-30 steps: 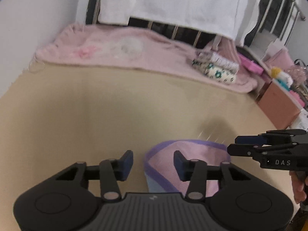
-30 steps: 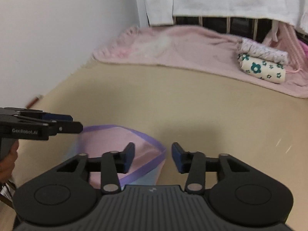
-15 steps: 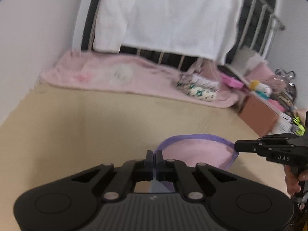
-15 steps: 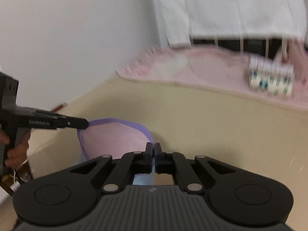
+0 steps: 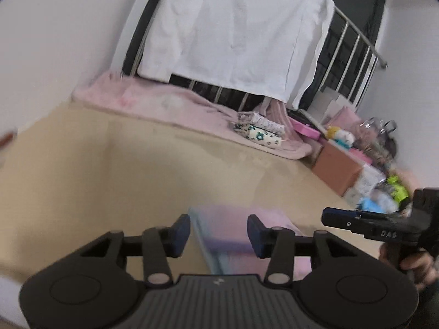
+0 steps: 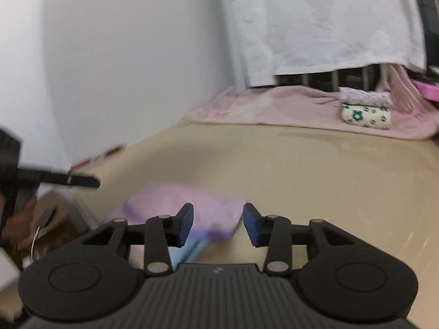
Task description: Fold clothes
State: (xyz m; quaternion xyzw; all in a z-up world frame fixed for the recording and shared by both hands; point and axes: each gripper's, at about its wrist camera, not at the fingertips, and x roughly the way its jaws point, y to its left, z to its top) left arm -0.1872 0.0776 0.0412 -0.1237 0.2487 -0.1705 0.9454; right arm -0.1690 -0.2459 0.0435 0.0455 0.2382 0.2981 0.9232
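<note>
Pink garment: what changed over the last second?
Both grippers, left gripper and right gripper, closed on the pink garment, folded it over, then released; both now open above it. It lies folded on the beige sheet. Floral bundle unmoved.

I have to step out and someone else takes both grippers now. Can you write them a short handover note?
Left gripper: open, empty, over the pink garment.
Right gripper: open, empty, above the same garment's edge.
Garment lies on the beige surface in a compact, folded-looking shape; the blur hides detail.
Done: it appears folded over at least once.
Left: check the fold, tidy it; maybe stack it with the folded floral pieces on the pink blanket.
</note>
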